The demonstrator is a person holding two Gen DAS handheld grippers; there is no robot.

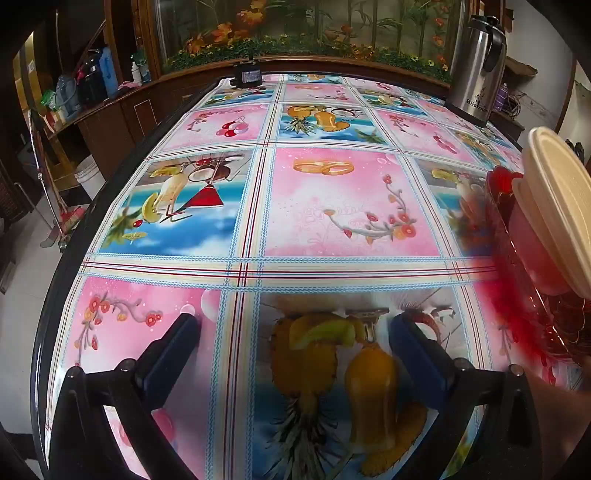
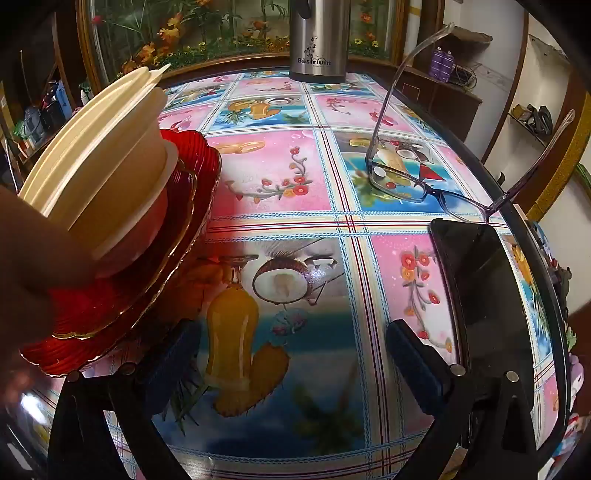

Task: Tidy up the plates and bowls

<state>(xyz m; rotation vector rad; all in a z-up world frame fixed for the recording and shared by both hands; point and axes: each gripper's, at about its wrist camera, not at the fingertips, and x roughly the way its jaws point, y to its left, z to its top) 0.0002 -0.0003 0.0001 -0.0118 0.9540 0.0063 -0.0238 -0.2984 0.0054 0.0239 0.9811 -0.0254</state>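
Tilting down over the tablecloth [image 1: 332,206], left gripper [image 1: 293,343] and right gripper [image 2: 293,347] (fingers spread, empty).

A lived-in home, likely a dining or sitting room. Table [image 1: 332,206] covered in glossy oilcloth printed with fruit, flowers and rings. Steel thermos jug [image 2: 317,40] standing at the far edge, beside a long wood-framed aquarium [image 1: 306,33] with plastic plants. Spectacles [image 2: 413,173] and a dark phone [image 2: 484,291] lying on the cloth. Wooden shelves [image 1: 92,107] crowded with bottles and a kettle, a broom [image 1: 70,218] leaning nearby, shoes on a wall shelf [image 2: 535,118]
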